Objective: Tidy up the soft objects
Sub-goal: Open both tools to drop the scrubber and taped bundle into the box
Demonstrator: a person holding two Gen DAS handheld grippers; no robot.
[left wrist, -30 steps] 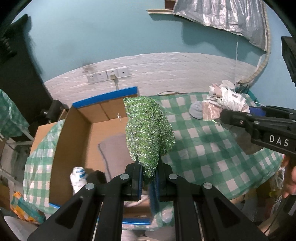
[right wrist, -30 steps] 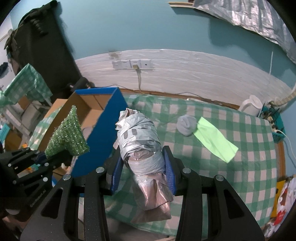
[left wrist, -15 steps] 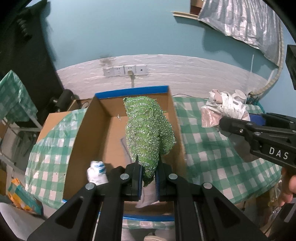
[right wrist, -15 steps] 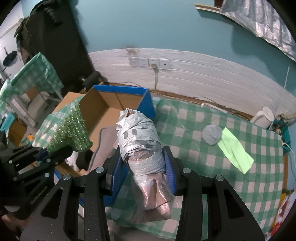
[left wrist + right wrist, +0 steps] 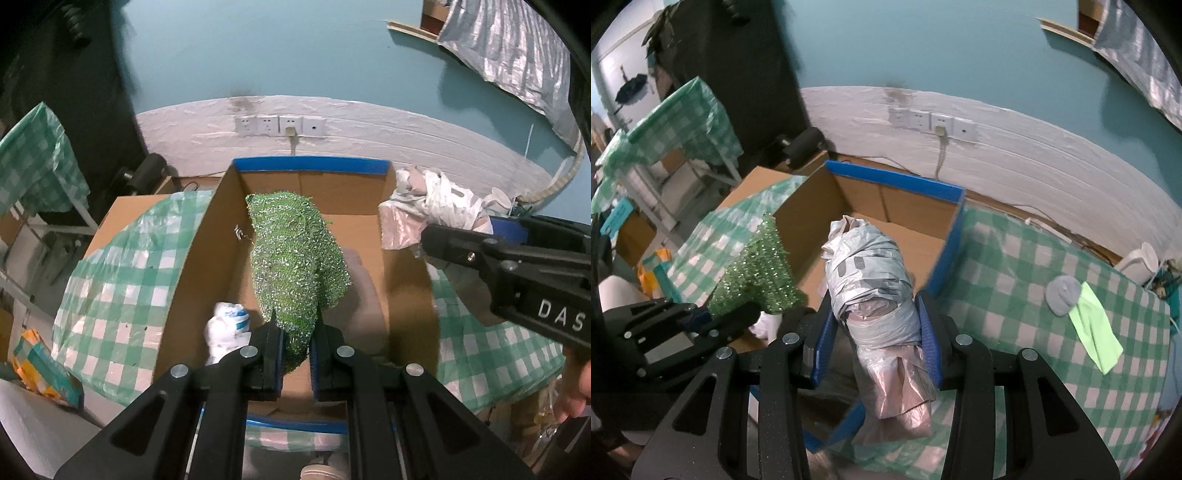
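Both grippers have swung over the cardboard box [image 5: 207, 266] since a second ago, when it sat off to the left of each pair of jaws. Straight ahead of the left gripper [image 5: 295, 347], whose jaws are clamped on the lower end of the sparkly green mesh cloth [image 5: 295, 258], the box now fills the view: its blue-taped far rim lies beyond the cloth's top, its brown side walls stand well clear on either side. Below the cloth, a white-and-blue bundle [image 5: 227, 328] lies just left of the jaws on the box floor, and a grey fabric piece [image 5: 364, 295] lies to the right. The right gripper [image 5: 875, 332] has its jaws pressed on a wrapped plastic-bag bundle [image 5: 868, 280], which hangs above the box's near right corner, probably just inside the blue edge, though the bundle hides the rim there. Right of those jaws, on the checked tablecloth [image 5: 1015, 295], a grey sock ball [image 5: 1062, 295] touches a light green cloth [image 5: 1095, 332], well apart from the box.
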